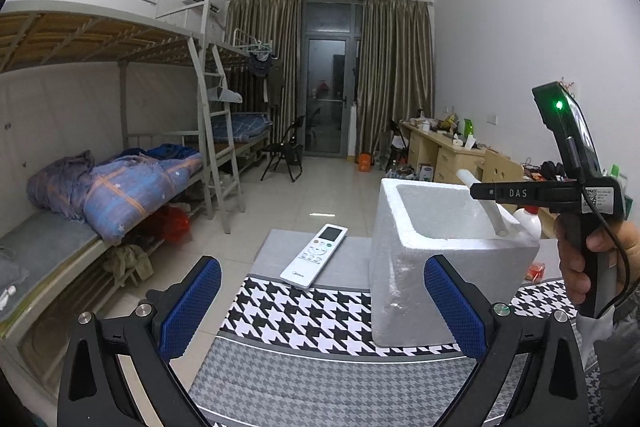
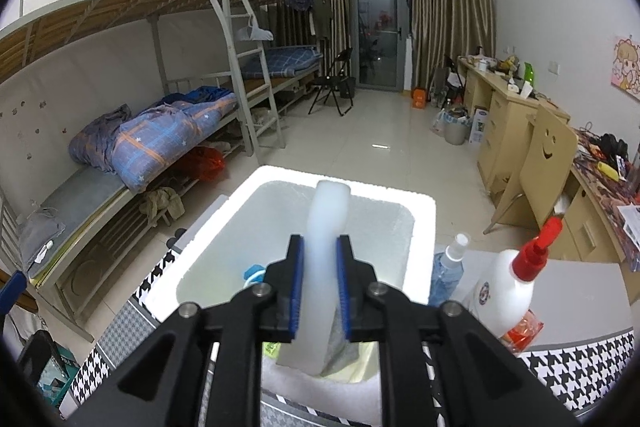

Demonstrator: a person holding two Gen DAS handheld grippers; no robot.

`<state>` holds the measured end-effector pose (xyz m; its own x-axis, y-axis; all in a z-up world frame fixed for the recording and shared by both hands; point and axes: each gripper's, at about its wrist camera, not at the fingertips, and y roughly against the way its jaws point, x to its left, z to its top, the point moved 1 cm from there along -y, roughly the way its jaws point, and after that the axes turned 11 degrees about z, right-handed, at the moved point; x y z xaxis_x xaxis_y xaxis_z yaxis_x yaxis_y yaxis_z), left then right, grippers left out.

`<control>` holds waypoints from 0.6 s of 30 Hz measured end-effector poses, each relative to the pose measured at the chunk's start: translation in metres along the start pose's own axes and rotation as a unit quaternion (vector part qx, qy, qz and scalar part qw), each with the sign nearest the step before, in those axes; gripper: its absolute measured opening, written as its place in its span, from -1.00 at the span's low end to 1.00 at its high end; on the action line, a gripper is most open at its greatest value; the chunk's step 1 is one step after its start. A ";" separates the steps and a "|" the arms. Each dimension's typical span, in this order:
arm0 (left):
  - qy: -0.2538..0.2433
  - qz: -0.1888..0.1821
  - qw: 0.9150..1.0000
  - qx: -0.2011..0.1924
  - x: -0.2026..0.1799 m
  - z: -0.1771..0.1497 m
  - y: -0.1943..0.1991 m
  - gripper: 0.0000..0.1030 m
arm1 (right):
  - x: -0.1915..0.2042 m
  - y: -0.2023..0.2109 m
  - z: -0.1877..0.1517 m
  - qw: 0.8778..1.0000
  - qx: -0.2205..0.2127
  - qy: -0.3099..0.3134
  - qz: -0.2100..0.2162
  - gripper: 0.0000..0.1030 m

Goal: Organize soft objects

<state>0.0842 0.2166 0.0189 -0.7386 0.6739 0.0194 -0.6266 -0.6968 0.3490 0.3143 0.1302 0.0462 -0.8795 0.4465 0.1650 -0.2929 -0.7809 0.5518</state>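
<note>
Foam strip (image 2: 326,259), white and spongy, is pinched between the ribbed blue pads of the right claw (image 2: 320,291), above the open foam box (image 2: 420,247). The left claw (image 1: 322,311) hangs spread and empty over the houndstooth-clothed worktop (image 1: 300,319). The left view alone shows a slim white remote (image 1: 314,261) beside the box's grainy wall; the right view alone shows cloth scraps inside and two spray bottles (image 2: 508,287) just beside it.

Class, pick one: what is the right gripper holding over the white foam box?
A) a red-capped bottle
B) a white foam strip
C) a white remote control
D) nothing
B: the right gripper is shut on a white foam strip above the foam box; the remote control lies on the table.
</note>
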 end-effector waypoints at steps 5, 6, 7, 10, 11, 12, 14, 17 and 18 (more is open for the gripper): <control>0.004 -0.001 1.000 0.005 0.002 -0.003 0.001 0.98 | -0.001 -0.005 -0.001 1.000 0.009 -0.002 -0.012 -0.45; 0.003 -0.001 1.000 0.006 0.002 -0.003 0.001 0.98 | 0.000 -0.005 -0.001 1.000 0.009 0.001 -0.016 -0.38; 0.002 -0.002 1.000 0.006 0.001 -0.003 0.001 0.98 | 0.001 -0.003 -0.002 1.000 0.007 0.005 -0.021 -0.19; 0.001 -0.004 1.000 0.006 -0.001 -0.002 0.004 0.98 | 0.004 0.006 -0.002 1.000 -0.009 0.008 -0.026 0.35; 0.000 -0.005 1.000 0.005 -0.001 -0.002 0.005 0.98 | 0.005 0.008 -0.002 1.000 -0.012 0.009 -0.025 0.35; -0.001 -0.006 1.000 0.004 -0.002 -0.001 0.007 0.98 | 0.005 0.011 -0.002 1.000 -0.014 0.010 -0.023 0.35; -0.002 -0.010 1.000 0.001 -0.003 -0.001 0.011 0.98 | 0.007 0.020 -0.003 1.000 -0.017 0.009 -0.018 0.35; -0.004 -0.014 1.000 -0.001 -0.005 -0.001 0.017 0.98 | 0.010 0.032 -0.006 1.000 -0.024 0.008 -0.014 0.36; -0.005 -0.016 1.000 -0.002 -0.006 -0.001 0.020 0.98 | 0.010 0.034 -0.007 1.000 -0.026 0.009 -0.013 0.37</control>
<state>0.0763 0.1988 0.0251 -0.7162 0.6977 0.0171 -0.6503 -0.6761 0.3463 0.2928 0.1053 0.0614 -0.8773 0.4602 0.1362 -0.3350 -0.7904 0.5129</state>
